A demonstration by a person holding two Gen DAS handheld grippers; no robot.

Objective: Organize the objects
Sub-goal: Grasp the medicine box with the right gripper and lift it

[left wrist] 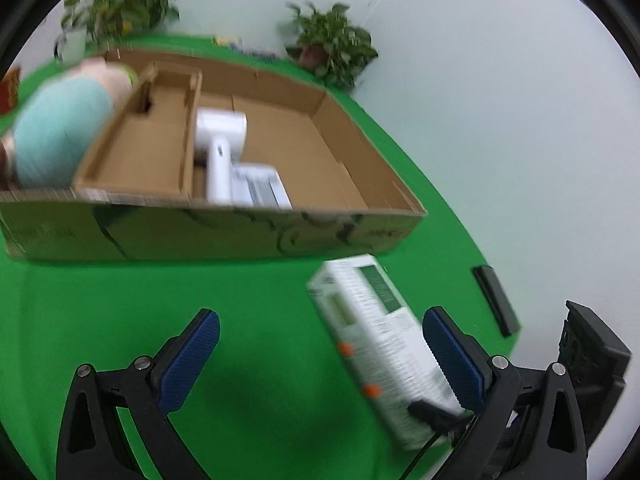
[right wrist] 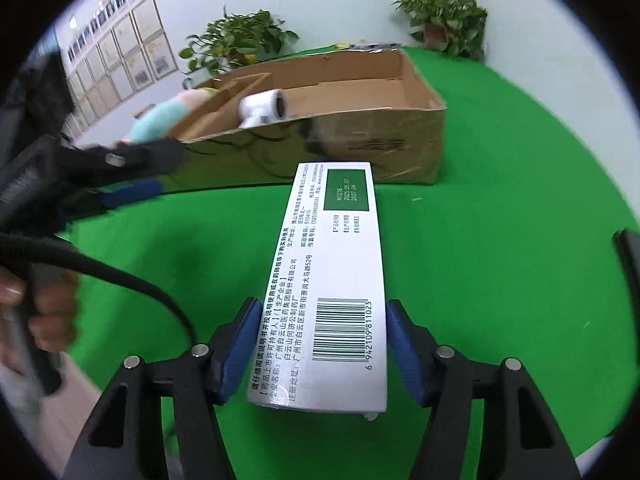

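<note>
My right gripper (right wrist: 320, 350) is shut on a long white medicine box (right wrist: 332, 280) with a barcode and a green patch, held above the green table and pointing at the cardboard box (right wrist: 360, 144). The medicine box also shows in the left wrist view (left wrist: 376, 340), low on the right. My left gripper (left wrist: 320, 356) is open and empty above the table, in front of the cardboard box (left wrist: 200, 232). It also shows at the left of the right wrist view (right wrist: 132, 176). Inside the cardboard box lie a white hair dryer (left wrist: 220, 148) and a small white carton (left wrist: 260, 188).
A plush toy in a teal top (left wrist: 60, 128) leans on the box's left end. Potted plants (left wrist: 332, 44) (left wrist: 116, 4) stand at the table's back edge. A black bar (left wrist: 496, 300) lies near the right table edge. The table is covered in green cloth (left wrist: 260, 320).
</note>
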